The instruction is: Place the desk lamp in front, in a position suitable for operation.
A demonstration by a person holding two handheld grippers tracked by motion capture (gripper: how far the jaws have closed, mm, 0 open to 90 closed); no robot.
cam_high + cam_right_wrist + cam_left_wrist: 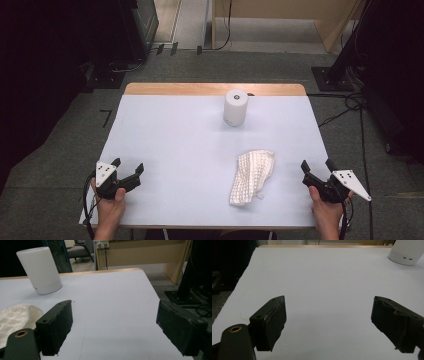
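Observation:
A white cylinder [235, 107] stands upright near the far edge of the table, right of centre; it also appears in the left gripper view [405, 252] and the right gripper view [40, 270]. A crumpled white knitted cloth [252, 176] lies on the near right part of the table, and its edge is in the right gripper view [17, 315]. My left gripper [128, 164] hovers at the near left corner, jaws wide apart and empty [329, 298]. My right gripper [316, 163] sits at the near right edge, to the right of the cloth, jaws apart with nothing between them [115, 301].
The table [175, 150] has a pale sheet over it and a wooden strip along the far edge. Cables and stand bases lie on the grey floor to the right [345, 105]. A wooden cabinet [140, 252] stands beyond the table.

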